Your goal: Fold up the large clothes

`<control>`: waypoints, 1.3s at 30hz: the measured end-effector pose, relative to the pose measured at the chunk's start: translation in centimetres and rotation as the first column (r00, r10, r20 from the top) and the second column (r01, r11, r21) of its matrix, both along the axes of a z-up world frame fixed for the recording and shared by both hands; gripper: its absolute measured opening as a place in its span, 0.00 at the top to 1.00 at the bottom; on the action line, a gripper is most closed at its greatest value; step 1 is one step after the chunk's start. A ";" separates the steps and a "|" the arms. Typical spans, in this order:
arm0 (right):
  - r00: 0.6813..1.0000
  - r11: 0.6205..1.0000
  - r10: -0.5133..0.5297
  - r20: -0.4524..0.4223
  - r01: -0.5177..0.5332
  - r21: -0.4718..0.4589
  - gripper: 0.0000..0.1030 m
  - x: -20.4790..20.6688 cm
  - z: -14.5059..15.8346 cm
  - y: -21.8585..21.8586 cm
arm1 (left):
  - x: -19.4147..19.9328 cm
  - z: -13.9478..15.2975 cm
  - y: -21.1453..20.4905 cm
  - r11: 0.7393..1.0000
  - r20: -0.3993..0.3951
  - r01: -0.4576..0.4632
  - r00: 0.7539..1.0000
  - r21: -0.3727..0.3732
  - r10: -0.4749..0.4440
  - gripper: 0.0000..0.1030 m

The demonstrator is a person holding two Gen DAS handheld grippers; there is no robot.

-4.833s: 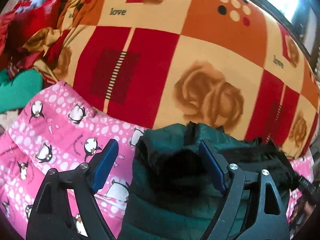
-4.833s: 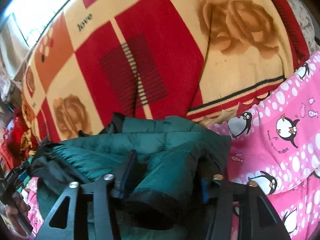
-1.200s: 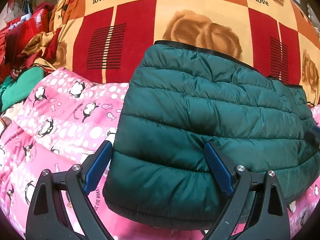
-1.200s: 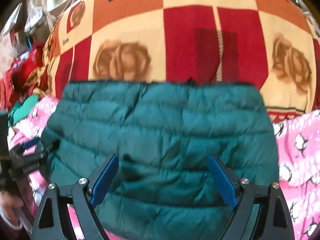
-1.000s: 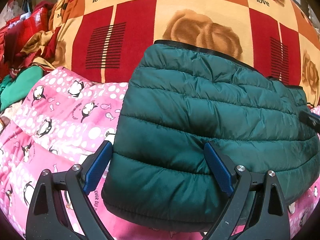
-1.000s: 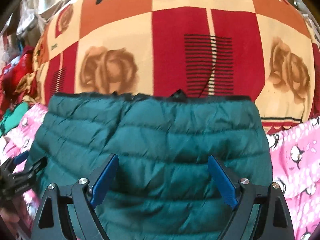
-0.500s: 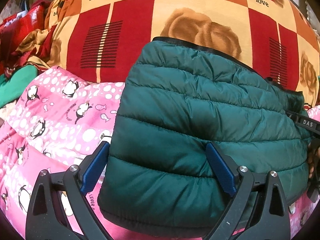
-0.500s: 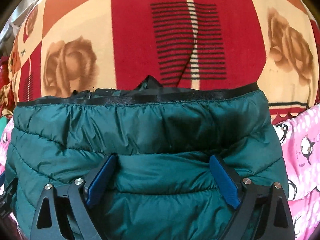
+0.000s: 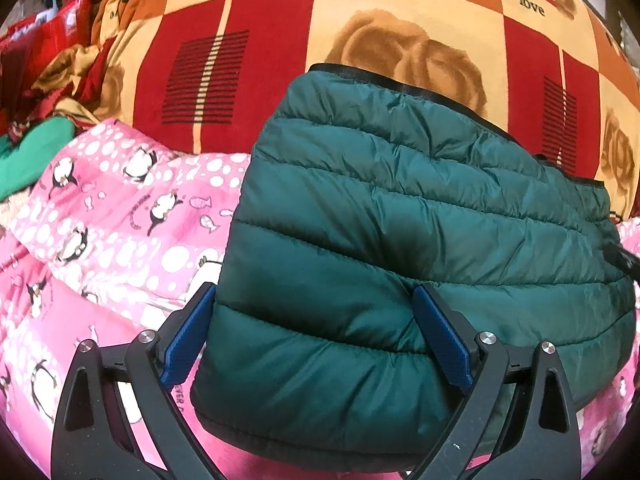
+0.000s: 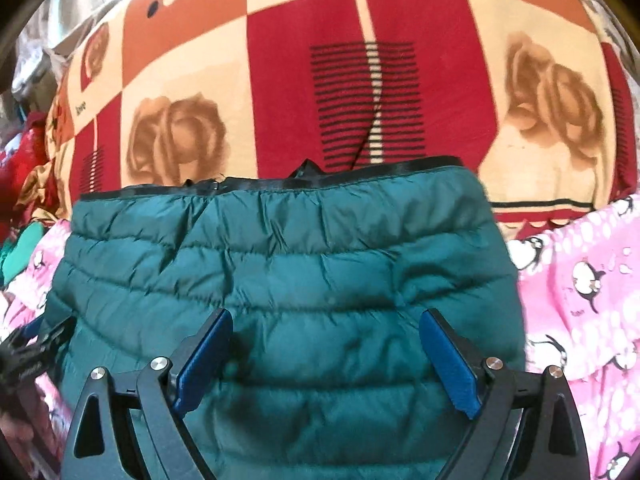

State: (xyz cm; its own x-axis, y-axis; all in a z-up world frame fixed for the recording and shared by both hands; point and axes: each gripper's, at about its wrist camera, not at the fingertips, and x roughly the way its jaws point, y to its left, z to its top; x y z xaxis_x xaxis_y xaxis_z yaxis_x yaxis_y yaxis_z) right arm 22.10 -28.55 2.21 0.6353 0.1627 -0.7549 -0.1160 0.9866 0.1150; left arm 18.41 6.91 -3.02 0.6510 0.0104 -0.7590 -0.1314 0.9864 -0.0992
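Puffer jacket, dark green, quilted in horizontal channels w/ black binding along the far hem, is seen folded into a thick rectangular bundle, laid on the pink penguin-print quilt and partly over the rose-check fleece blanket behind it. Risk is judged as spring-back: slick nylon shell and lofty fill are likely to push the fold open once nothing presses on it, and the soft, uneven bedding underneath could let the bundle slump or slide. A black tab poking out at the far hem could be snagged.

Left gripper is held low at the bundle's near-left corner; its jaws are opening, wide apart, jacket corner between the blue pads but not clamped as far as can be told. Right gripper is poised over the bundle's top, jaws wide, nothing pinched. Red and green clothes pile is noted far left.
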 end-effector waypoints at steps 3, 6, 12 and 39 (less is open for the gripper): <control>1.000 1.000 -0.024 -0.011 0.024 0.003 0.10 -1.2 -0.2 -1.6 | 0.4 -0.5 0.7 0.997 -0.050 0.005 0.999 -0.077 -0.009 0.00; 0.998 0.999 -0.052 -0.029 0.053 0.008 0.10 -1.9 -0.8 -3.6 | 0.6 -0.6 1.1 0.994 -0.081 0.019 0.996 -0.110 -0.028 0.00; 0.993 0.990 -0.095 -0.067 0.101 0.096 0.05 -1.4 -1.7 -6.6 | 0.9 1.0 2.7 0.983 -0.052 0.024 0.998 -0.183 -0.034 0.01; 0.988 0.921 0.078 -0.130 -0.022 0.389 0.46 1.9 -5.5 -7.9 | 5.3 -1.5 2.2 0.911 -0.103 0.118 0.980 -0.396 -0.172 0.35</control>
